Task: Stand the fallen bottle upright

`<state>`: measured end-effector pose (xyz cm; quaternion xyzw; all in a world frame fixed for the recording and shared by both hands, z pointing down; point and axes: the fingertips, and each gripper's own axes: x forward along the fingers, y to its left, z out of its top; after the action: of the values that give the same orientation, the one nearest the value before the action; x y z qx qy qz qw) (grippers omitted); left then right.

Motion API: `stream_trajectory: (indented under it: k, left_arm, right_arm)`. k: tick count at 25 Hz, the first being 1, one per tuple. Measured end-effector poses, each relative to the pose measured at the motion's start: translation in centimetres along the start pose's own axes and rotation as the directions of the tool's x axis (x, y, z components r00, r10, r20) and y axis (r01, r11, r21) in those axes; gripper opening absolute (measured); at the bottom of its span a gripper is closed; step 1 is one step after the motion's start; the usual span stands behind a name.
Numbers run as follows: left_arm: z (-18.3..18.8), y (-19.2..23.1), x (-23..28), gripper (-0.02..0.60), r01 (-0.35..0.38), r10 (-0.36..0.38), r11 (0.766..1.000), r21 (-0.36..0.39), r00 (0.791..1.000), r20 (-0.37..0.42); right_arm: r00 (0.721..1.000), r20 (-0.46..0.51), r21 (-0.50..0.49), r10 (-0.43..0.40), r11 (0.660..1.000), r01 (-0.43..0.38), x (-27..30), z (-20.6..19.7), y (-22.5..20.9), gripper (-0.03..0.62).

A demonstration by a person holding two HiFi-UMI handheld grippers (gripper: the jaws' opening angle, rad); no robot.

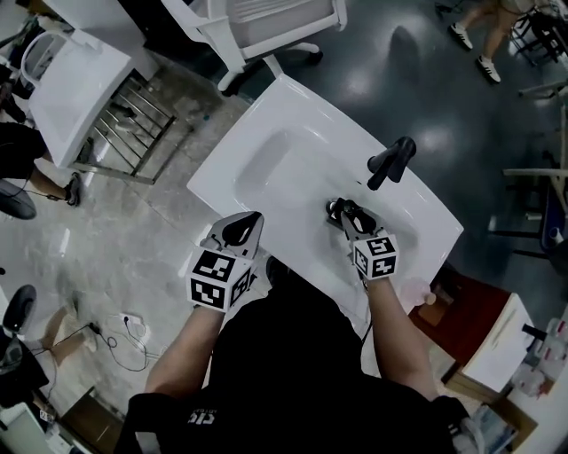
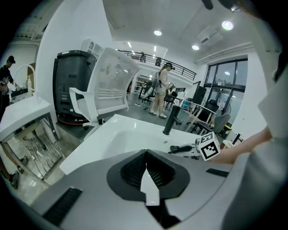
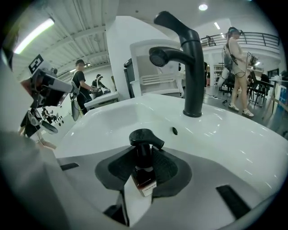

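A small dark pump bottle (image 3: 144, 174) with a black pump head and a white label stands upright between the jaws of my right gripper (image 3: 144, 157), which is shut on it. In the head view that gripper (image 1: 343, 213) holds the bottle (image 1: 336, 208) over the near right part of the white sink (image 1: 266, 160), in front of the black faucet (image 1: 390, 164). My left gripper (image 1: 241, 229) hovers at the sink's near left edge. Its jaws meet at the tips with nothing between them (image 2: 146, 155). From the left gripper view the right gripper (image 2: 182, 148) shows beside the faucet (image 2: 170, 120).
A white chair (image 1: 266, 27) stands behind the sink. A second white basin on a metal rack (image 1: 84, 89) is at the far left. Boxes and a red surface (image 1: 479, 324) sit at the right. People stand in the background (image 3: 236, 72). Cables lie on the floor (image 1: 124, 332).
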<state>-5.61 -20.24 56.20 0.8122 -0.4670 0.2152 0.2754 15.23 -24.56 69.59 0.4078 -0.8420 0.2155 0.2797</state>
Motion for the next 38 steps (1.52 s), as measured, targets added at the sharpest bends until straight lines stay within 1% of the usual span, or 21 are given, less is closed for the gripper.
stream_trajectory:
  k: [5, 7, 9, 12, 17, 19, 20, 21, 22, 24, 27, 30, 31, 33, 35, 38]
  left_arm:
    - [0.1, -0.5, 0.8, 0.012, 0.013, -0.013, 1.0, 0.017, 1.0, -0.014]
    - [-0.2, -0.5, 1.0, 0.012, 0.01, -0.009, 1.0, 0.019, 1.0, -0.024]
    - [-0.4, -0.5, 1.1, 0.012, 0.006, -0.006, 1.0, 0.019, 1.0, -0.03]
    - [-0.4, -0.4, 1.2, 0.012, 0.004, -0.003, 1.0, 0.019, 0.999, -0.034]
    - [0.3, -1.1, 0.0, 0.012, 0.008, -0.008, 1.0, 0.025, 1.0, -0.015]
    - [0.7, -1.5, -0.3, 0.012, 0.013, -0.013, 1.0, 0.028, 1.0, -0.002]
    - [0.8, -1.6, -0.2, 0.012, 0.016, -0.016, 0.999, 0.03, 1.0, 0.004]
    - [0.9, -1.6, 0.0, 0.012, 0.02, -0.021, 0.999, 0.032, 1.0, 0.01]
    - [1.1, -1.7, 0.1, 0.012, 0.026, -0.027, 0.999, 0.035, 1.0, 0.017]
    - [1.3, -2.2, -0.1, 0.012, 0.04, -0.041, 0.998, 0.041, 0.999, 0.03]
    - [1.3, -3.7, -1.6, 0.012, 0.064, -0.067, 0.997, 0.047, 0.997, 0.05]
    - [1.2, -4.6, -2.2, 0.012, 0.074, -0.077, 0.996, 0.048, 0.995, 0.062]
    - [1.1, -4.7, -2.4, 0.012, 0.073, -0.076, 0.996, 0.044, 0.995, 0.062]
    - [0.6, -4.5, -2.5, 0.012, 0.069, -0.071, 0.997, 0.033, 0.996, 0.054]
    - [0.3, -4.3, -2.3, 0.012, 0.062, -0.063, 0.998, 0.021, 0.997, 0.041]
    - [-0.1, -4.3, -1.7, 0.012, 0.047, -0.047, 0.999, 0.007, 0.999, 0.019]
  right_arm:
    - [0.999, 0.02, 0.019, -0.025, 1.0, 0.024, 0.1, -0.4, -0.8, 0.146]
    - [0.999, 0.038, 0.038, -0.027, 0.999, 0.026, 0.7, -0.2, -1.1, 0.187]
    - [0.997, 0.071, 0.044, -0.03, 0.999, 0.027, 1.2, 0.3, -1.2, 0.168]
    - [0.994, 0.103, 0.064, -0.037, 0.997, 0.031, 1.7, 1.1, -1.4, 0.098]
    - [0.996, 0.089, 0.059, -0.028, 0.998, 0.022, 0.4, 1.7, -0.6, 0.097]
    - [0.993, 0.111, 0.079, -0.031, 0.997, 0.023, -0.5, 2.0, -0.5, 0.095]
    - [0.99, 0.137, 0.097, -0.037, 0.995, 0.024, -1.0, 2.5, -0.7, 0.089]
    - [0.984, 0.172, 0.119, -0.045, 0.993, 0.024, -1.6, 3.3, -1.0, 0.009]
    - [0.978, 0.204, 0.135, -0.051, 0.991, 0.024, -2.1, 4.3, -1.2, 0.009]
    - [0.971, 0.234, 0.121, -0.05, 0.992, 0.022, -3.1, 6.0, -0.9, 0.011]
    - [0.977, 0.211, 0.093, -0.044, 0.995, 0.025, -4.4, 6.5, 0.0, 0.012]
    - [0.977, 0.2, 0.124, -0.077, 0.991, 0.053, -5.2, 5.9, -0.5, 0.015]
    - [0.978, 0.193, 0.13, -0.078, 0.99, 0.053, -5.3, 5.5, -0.5, 0.027]
    - [0.984, 0.168, 0.122, -0.057, 0.992, 0.037, -5.1, 4.8, -0.1, 0.106]
    - [0.991, 0.134, 0.095, -0.024, 0.995, 0.011, -4.4, 4.2, 0.3, 0.17]
    - [0.996, 0.087, 0.041, 0.008, 0.999, -0.012, -2.5, 3.4, 0.3, 0.237]
